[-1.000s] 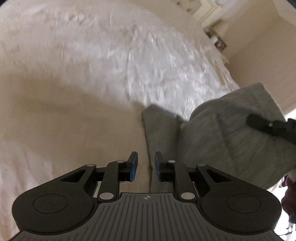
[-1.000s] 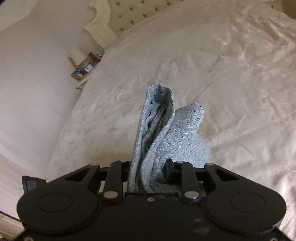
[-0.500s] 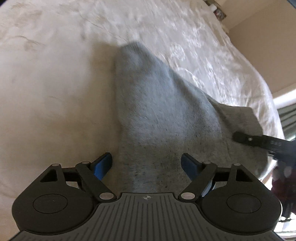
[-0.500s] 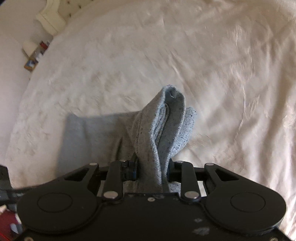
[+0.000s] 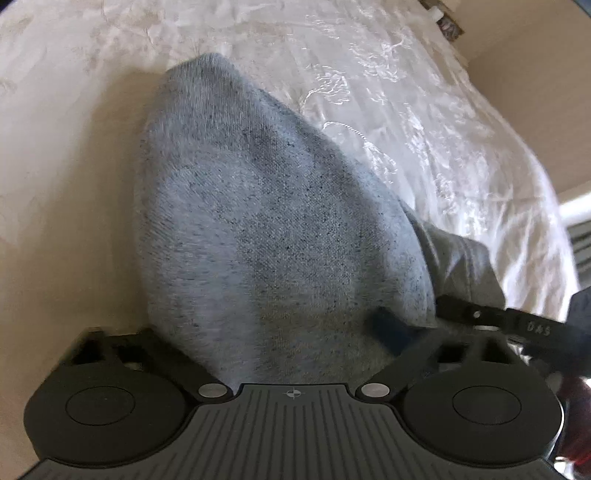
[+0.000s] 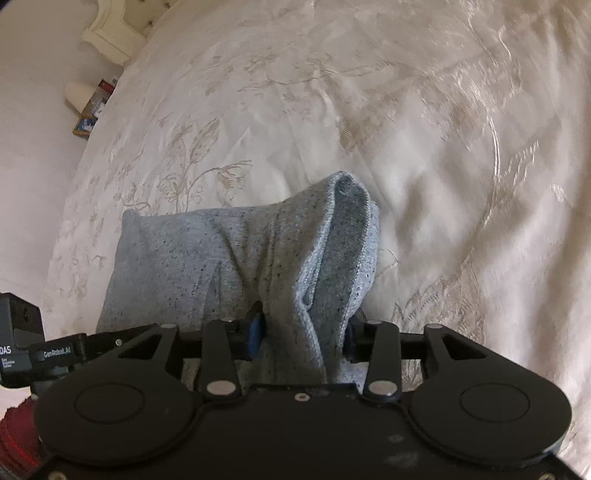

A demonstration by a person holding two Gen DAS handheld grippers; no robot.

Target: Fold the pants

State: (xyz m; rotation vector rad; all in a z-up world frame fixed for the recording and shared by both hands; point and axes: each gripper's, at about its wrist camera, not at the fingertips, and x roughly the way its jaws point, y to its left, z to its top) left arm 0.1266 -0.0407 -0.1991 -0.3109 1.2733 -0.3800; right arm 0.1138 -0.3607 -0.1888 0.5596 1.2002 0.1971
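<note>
A: Looking down our left gripper (image 5: pixel 295 334), we see its jaws spread wide, just closing in a little, over the grey pants (image 5: pixel 266 221). One blue pad (image 5: pixel 391 328) lies on the cloth; the other finger is hidden under it. We cannot see the pads pressing.

B: Our right gripper (image 6: pixel 304 332) has a bunched fold of the pants (image 6: pixel 317 266) standing up between its pads (image 6: pixel 255 334). Its jaws have just been easing apart, and whether the pads press the cloth now we cannot tell.

A: Beyond the fingers, the pants lie folded on the bed (image 5: pixel 424 110), doubled over, with a lower layer poking out toward the right gripper (image 5: pixel 498 317).

B: From our side the flat part stretches left toward the left gripper (image 6: pixel 55 354). Farther off, the cream floral bedspread (image 6: pixel 406 110), then a headboard (image 6: pixel 110 33) and a cluttered nightstand (image 6: pixel 88 107) by the wall.
</note>
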